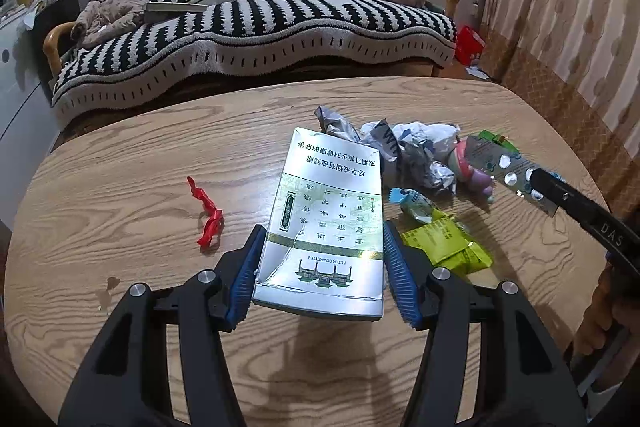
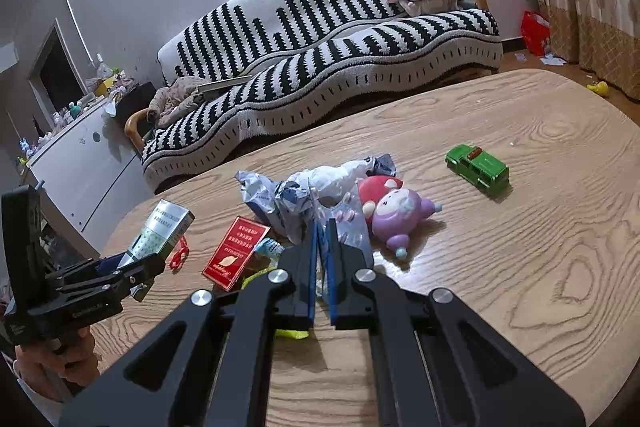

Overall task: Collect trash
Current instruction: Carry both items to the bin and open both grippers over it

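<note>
My left gripper [image 1: 322,239] is shut on a silver-green cigarette carton [image 1: 328,219], held above the wooden table [image 1: 140,167]; both also show in the right wrist view, the gripper [image 2: 132,267] and the carton [image 2: 160,231]. My right gripper [image 2: 322,227] is shut on a silver pill blister pack [image 2: 348,223], seen edge-on; the left wrist view shows the pack [image 1: 508,171] flat. Crumpled foil and paper wrappers [image 1: 404,147] lie in a pile. A red wrapper scrap [image 1: 208,215], a yellow-green packet [image 1: 444,243] and a red cigarette box [image 2: 236,251] lie on the table.
A pink-purple doll toy [image 2: 396,215] lies beside the pile and a green toy car [image 2: 478,169] stands to its right. A striped sofa [image 1: 260,19] stands behind the table. A white cabinet [image 2: 80,163] is at the left, curtains [image 1: 568,7] at the right.
</note>
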Action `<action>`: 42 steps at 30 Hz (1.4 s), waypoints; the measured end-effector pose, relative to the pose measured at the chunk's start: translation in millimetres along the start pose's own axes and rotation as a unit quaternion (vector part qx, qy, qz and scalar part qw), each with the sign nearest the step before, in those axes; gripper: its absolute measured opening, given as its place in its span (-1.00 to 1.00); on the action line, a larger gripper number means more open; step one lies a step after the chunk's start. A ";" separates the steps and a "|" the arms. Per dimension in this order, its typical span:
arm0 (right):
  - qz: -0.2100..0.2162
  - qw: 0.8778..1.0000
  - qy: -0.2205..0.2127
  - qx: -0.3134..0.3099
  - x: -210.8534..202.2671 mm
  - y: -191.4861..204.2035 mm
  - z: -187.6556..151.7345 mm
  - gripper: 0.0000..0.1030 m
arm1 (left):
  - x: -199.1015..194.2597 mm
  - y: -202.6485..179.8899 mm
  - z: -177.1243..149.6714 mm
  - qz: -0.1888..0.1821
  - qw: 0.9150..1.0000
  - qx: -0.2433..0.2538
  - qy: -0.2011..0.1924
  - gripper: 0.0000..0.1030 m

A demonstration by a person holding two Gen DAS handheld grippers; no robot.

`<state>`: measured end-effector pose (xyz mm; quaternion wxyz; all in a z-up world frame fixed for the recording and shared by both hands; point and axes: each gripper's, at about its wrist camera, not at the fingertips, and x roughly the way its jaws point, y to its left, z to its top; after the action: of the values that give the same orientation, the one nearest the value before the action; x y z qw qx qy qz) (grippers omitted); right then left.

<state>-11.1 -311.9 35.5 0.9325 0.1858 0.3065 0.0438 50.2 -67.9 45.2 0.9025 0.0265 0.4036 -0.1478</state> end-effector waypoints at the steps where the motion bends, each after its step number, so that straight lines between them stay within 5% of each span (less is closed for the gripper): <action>1: 0.002 1.000 -0.001 0.004 -2.6 -0.1 -0.5 -0.91 | -2.6 -2.5 -1.7 0.000 1.000 0.000 -0.002 0.10; 7: 0.029 0.998 -0.051 0.035 -76.5 -14.4 -16.3 -0.91 | -25.3 -49.2 -20.0 -0.061 0.998 -0.020 0.000 0.10; 13: -0.046 0.994 -0.089 0.036 -195.6 -76.6 -58.0 -0.91 | -53.3 -177.1 -63.9 -0.147 0.986 0.080 0.027 0.10; 19: -0.140 0.981 -0.056 0.122 -287.8 -172.9 -135.0 -0.91 | -53.0 -322.8 -137.0 -0.248 0.940 0.199 0.126 0.10; 22: -0.163 0.971 -0.038 0.172 -305.4 -210.7 -168.2 -0.91 | -39.8 -378.6 -182.2 -0.263 0.917 0.241 0.178 0.10; 25: -0.165 0.963 -0.035 0.210 -317.3 -234.7 -193.4 -0.91 | -27.5 -406.3 -207.5 -0.267 0.904 0.256 0.214 0.10; 33: -0.132 0.959 -0.020 0.249 -313.0 -259.1 -214.5 -0.91 | -18.4 -426.6 -219.5 -0.245 0.901 0.280 0.221 0.11; 35: -0.112 0.956 -0.015 0.269 -308.9 -265.0 -218.1 -0.91 | -17.6 -428.4 -221.8 -0.231 0.903 0.286 0.222 0.43; 36: -0.112 0.952 -0.007 0.285 -306.1 -270.5 -221.2 -0.87 | -17.4 -427.8 -221.4 -0.225 0.905 0.287 0.218 0.81; 37: -0.115 0.948 -0.001 0.297 -304.7 -274.8 -222.5 -0.74 | -20.6 -426.5 -219.1 -0.223 0.908 0.288 0.206 0.82; 39: -0.146 0.936 -0.016 0.321 -309.1 -281.5 -225.1 0.92 | -26.5 -415.9 -206.2 -0.215 0.914 0.296 0.176 0.82; 42: -0.194 0.924 -0.051 0.326 -315.3 -282.3 -224.3 0.89 | -34.1 -390.8 -175.5 -0.198 0.929 0.275 0.152 0.83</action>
<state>-406.9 -563.7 -61.5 0.8251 0.4183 0.2859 -0.2501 -210.4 -403.4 -19.8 0.7403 0.2150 0.4766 -0.4226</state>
